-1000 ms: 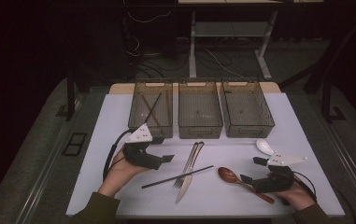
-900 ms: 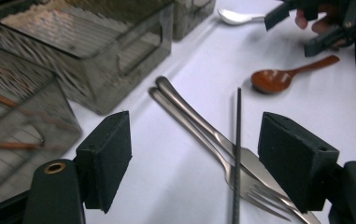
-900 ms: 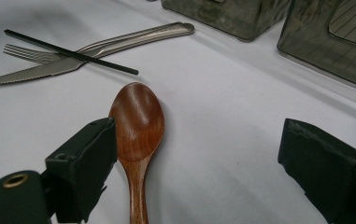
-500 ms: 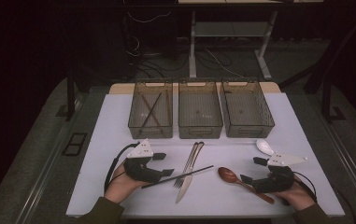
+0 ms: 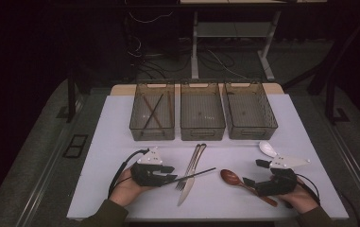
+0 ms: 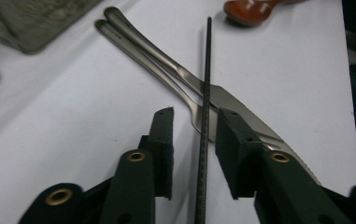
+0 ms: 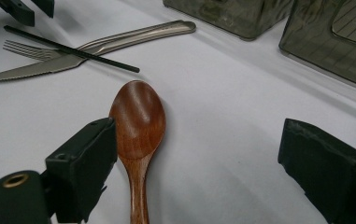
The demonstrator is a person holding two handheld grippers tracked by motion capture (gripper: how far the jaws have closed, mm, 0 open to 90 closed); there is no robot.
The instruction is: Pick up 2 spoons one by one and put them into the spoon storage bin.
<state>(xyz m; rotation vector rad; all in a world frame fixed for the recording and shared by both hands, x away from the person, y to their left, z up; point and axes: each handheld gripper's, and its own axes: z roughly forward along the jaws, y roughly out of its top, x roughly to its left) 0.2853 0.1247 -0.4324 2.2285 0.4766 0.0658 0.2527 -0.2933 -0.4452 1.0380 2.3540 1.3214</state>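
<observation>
White counter under dim light. Left gripper, jaws just closing, straddles thin black chopstick lying across steel fork and knife; pads not yet touching. Right gripper spread wide, brown wooden spoon beside one jaw.

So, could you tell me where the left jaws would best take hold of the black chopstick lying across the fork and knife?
Probably on the black chopstick's near end, from above, jaws straddling the thin shaft. There it overhangs bare table, while further along it rests on the fork and knife. The left gripper's jaws have just been closing with it between them, pads not yet pressing.
</observation>
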